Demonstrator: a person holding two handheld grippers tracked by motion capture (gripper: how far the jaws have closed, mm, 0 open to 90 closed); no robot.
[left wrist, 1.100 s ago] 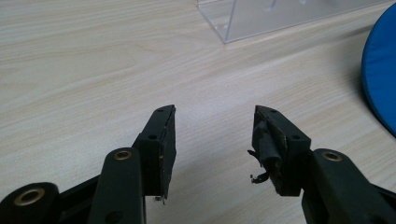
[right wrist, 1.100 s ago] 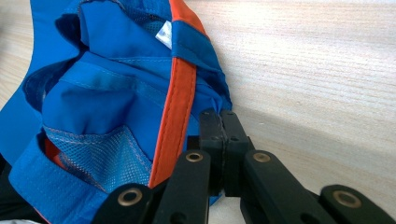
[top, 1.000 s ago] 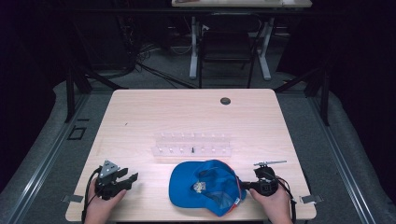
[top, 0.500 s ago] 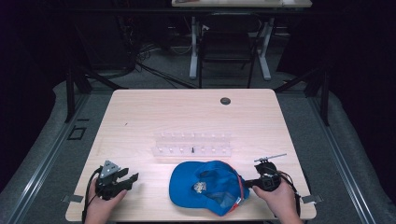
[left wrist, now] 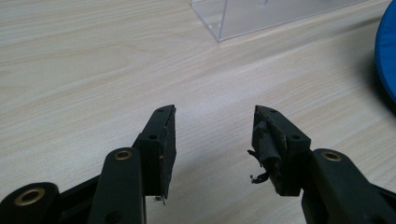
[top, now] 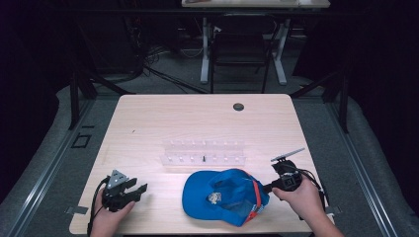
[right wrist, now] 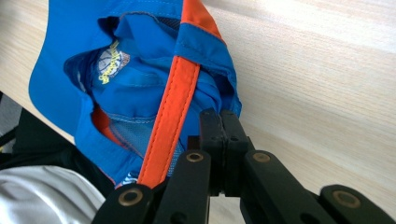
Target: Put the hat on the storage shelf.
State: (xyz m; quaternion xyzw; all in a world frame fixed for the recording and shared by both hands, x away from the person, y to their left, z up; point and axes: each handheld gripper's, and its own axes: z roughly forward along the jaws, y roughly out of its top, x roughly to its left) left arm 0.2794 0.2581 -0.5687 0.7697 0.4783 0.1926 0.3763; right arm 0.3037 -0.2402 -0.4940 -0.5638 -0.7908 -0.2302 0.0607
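Observation:
A blue cap [top: 222, 195] with an orange strap lies upside down near the front edge of the wooden table [top: 197, 118]. My right gripper [top: 268, 187] sits at its right rim. In the right gripper view the jaws [right wrist: 219, 116] are pressed together at the edge of the cap's [right wrist: 140, 79] blue fabric, next to the orange strap. My left gripper [top: 141, 190] rests at the front left of the table, well apart from the cap. It stands open [left wrist: 212, 135] over bare wood, with a sliver of the cap [left wrist: 387, 60] at far right.
A clear plastic rack [top: 203, 152] with small pegs stands just behind the cap; its corner [left wrist: 261, 14] shows ahead of the left jaws. A dark round grommet [top: 238, 106] sits at the table's back. Chairs and table legs stand beyond.
My right gripper has shifted a little to the right and farther from me, and the cap's right rim has stretched out with it. The left gripper has stayed put.

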